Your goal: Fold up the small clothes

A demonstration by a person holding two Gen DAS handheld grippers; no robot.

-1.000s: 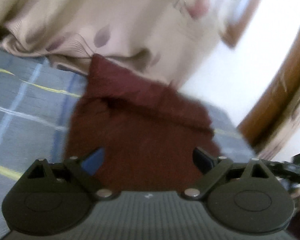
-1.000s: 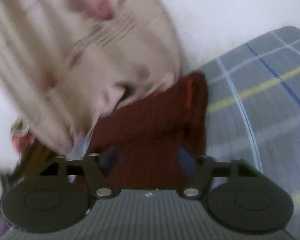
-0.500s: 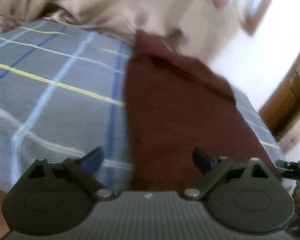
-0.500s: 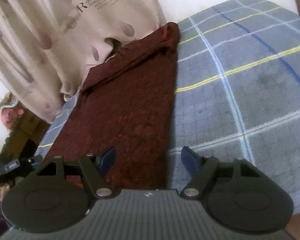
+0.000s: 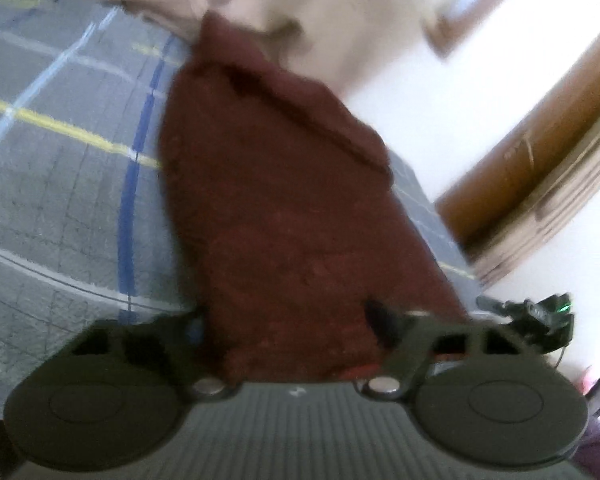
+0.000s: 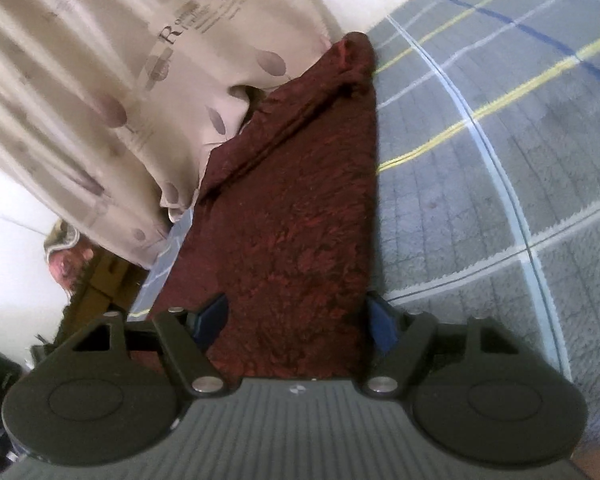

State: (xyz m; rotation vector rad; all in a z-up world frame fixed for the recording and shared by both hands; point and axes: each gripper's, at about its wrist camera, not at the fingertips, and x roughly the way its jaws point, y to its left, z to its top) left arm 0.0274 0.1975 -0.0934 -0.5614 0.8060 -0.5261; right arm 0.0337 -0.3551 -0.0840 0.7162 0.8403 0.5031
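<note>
Both grippers have come down closer to the near hem of the cloth (image 6: pixel 300 216) since half a second ago, so that the dark red fabric now fills the gap between each pair of fingers. It lies flat as a long narrow strip on the bed (image 6: pixel 500 184), along the bed's edge on the curtain side, its far end rolled into a thick ridge under the curtain (image 6: pixel 112 80).

I judge it a soft, light, nubbly knit: it will sag and drag rather than hold shape, but should not slip from the pads. Best hold, I think, is the two near corners, one per gripper, pinching through both layers if it is doubled (I cannot tell from here).

My right gripper (image 6: pixel 300 320) is spread wide, the cloth's near end lying between its blue pads, nothing pinched. My left gripper (image 5: pixel 284 320) is also spread, though that view is blurred; the fabric looks bunched up against its body.

For room: the checked blanket gives open ground toward the bed's middle, to the right in the right view. On the other side the bed's edge is just beside the cloth, the curtain hangs onto its far end, and a wooden door frame (image 5: pixel 540 152) stands beyond. I would carry the fold straight away from me, stopping short of the curtain.
</note>
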